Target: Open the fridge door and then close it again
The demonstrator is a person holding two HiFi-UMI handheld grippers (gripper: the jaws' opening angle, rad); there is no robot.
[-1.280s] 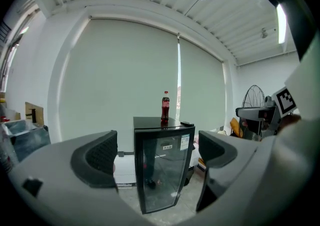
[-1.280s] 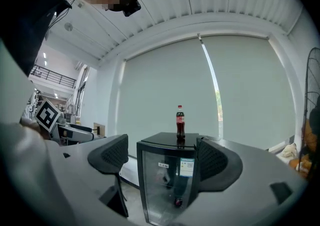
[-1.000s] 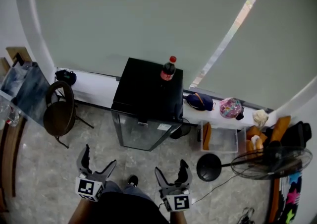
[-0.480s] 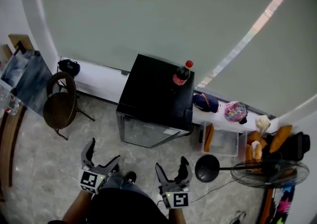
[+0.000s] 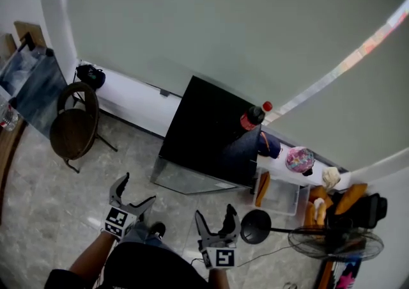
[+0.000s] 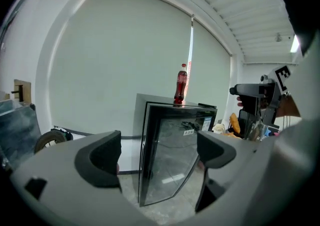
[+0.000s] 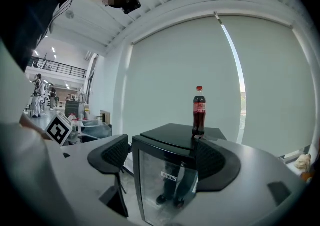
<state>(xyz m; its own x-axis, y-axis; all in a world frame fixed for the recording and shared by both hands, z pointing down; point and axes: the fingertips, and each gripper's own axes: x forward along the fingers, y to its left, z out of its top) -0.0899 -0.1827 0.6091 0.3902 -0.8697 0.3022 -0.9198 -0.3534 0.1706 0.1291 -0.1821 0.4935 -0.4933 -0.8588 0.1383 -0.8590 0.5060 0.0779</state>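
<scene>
Fridge (image 5: 211,129) — black, glass door shut (cola bottle (image 5: 251,117) on top) | left hand-held gripper (image 5: 135,190), right hand-held gripper (image 5: 214,214) — jaws agape, empty

Soft, even daylight filters through the pale grey roller blind (image 5: 223,19), and a bright strip of light (image 5: 358,51) glares along its edge. Shadows are faint. The small black fridge's glass door (image 7: 165,185) mirrors the room. My views all bow strongly, and both gripper views go black at the corners.
</scene>
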